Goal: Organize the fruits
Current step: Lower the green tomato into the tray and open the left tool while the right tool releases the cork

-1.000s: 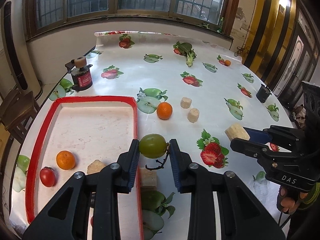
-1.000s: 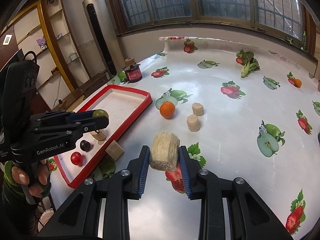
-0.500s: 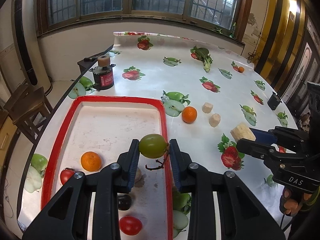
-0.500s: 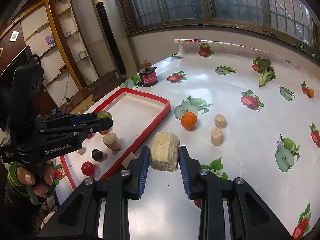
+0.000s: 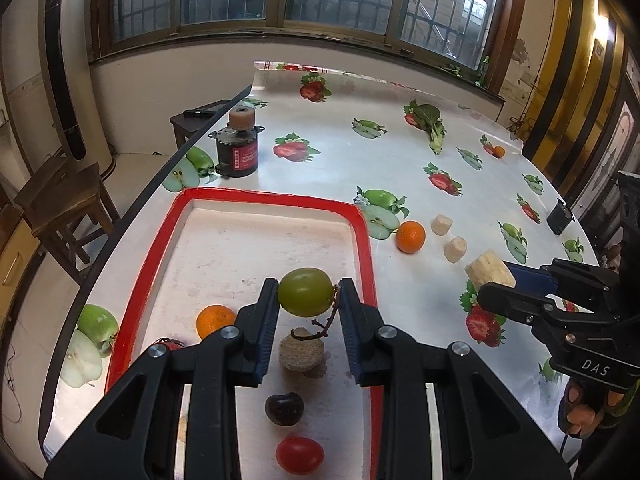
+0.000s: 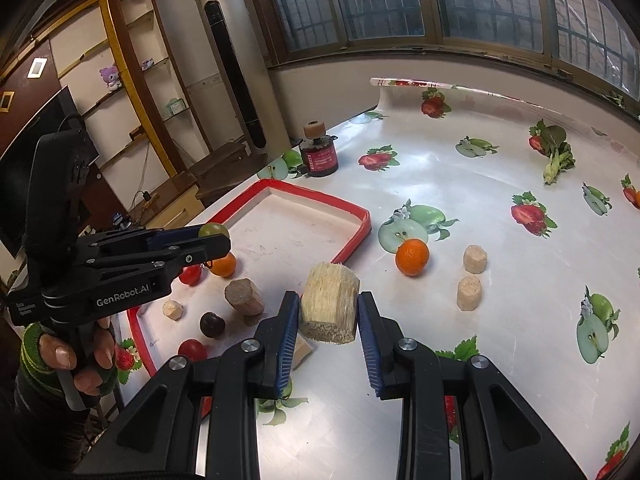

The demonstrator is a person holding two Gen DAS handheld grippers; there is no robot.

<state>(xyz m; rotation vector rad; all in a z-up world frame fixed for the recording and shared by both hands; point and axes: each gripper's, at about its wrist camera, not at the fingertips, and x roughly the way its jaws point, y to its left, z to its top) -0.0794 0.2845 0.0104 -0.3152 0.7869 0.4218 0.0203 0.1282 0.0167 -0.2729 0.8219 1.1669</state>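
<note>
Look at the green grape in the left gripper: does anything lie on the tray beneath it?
Yes. The green grape, clamped in the left gripper, hangs over the red tray with a tan chunk below; bare floor lies further in.

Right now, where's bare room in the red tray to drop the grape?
The far half of the red tray is bare, from its far rim down to the green grape in the left gripper. The near end is crowded: orange, beige chunk, dark cherry, tomatoes.

Green grape (image 5: 306, 292), red-rimmed tray (image 5: 366, 248), fruit-print tablecloth (image 5: 340, 168).
</note>
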